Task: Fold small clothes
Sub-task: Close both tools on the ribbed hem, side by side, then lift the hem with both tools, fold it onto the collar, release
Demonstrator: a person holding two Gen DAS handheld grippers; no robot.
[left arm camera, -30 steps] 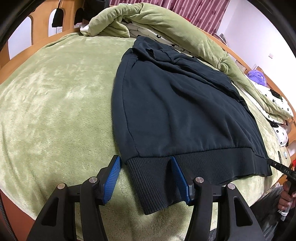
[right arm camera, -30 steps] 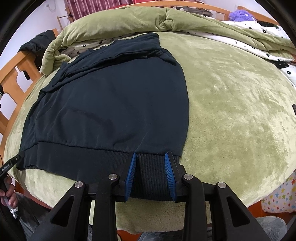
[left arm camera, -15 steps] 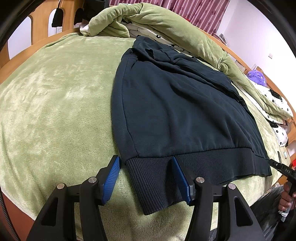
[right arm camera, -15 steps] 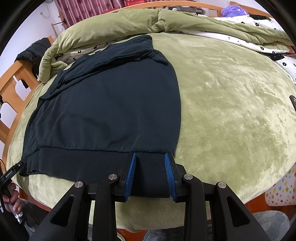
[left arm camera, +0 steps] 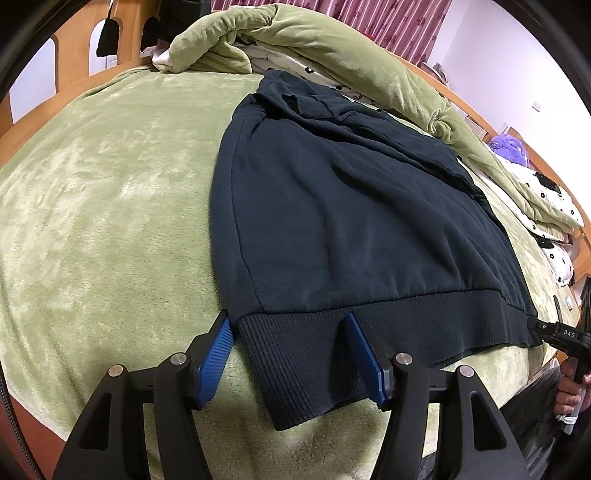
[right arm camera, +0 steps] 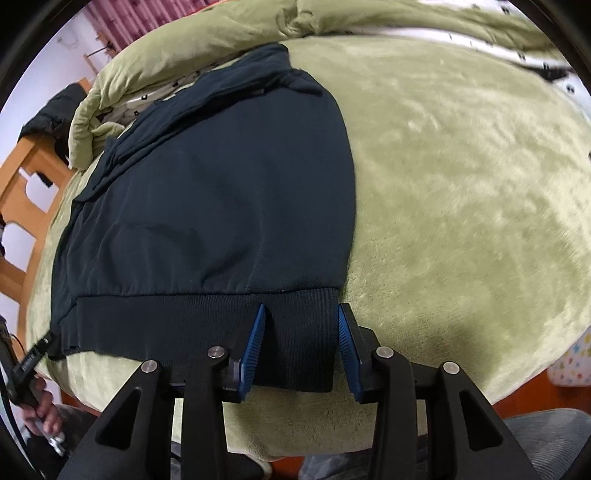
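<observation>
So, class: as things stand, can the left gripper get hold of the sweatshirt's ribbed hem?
Probably yes. The left gripper stands open with the ribbed hem corner of the sweatshirt already between its jaws, and nothing lies in the way.

Green plush bedspread (left arm camera: pixel 103 206), rumpled green quilt (left arm camera: pixel 303 40), wooden bed frame (right arm camera: pixel 26 184), striped maroon curtain (left arm camera: pixel 399 26)

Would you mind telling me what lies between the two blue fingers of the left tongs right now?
The ribbed hem corner of the dark sweatshirt lies between the open left tongs, with green blanket beneath, as the left wrist view shows.
</observation>
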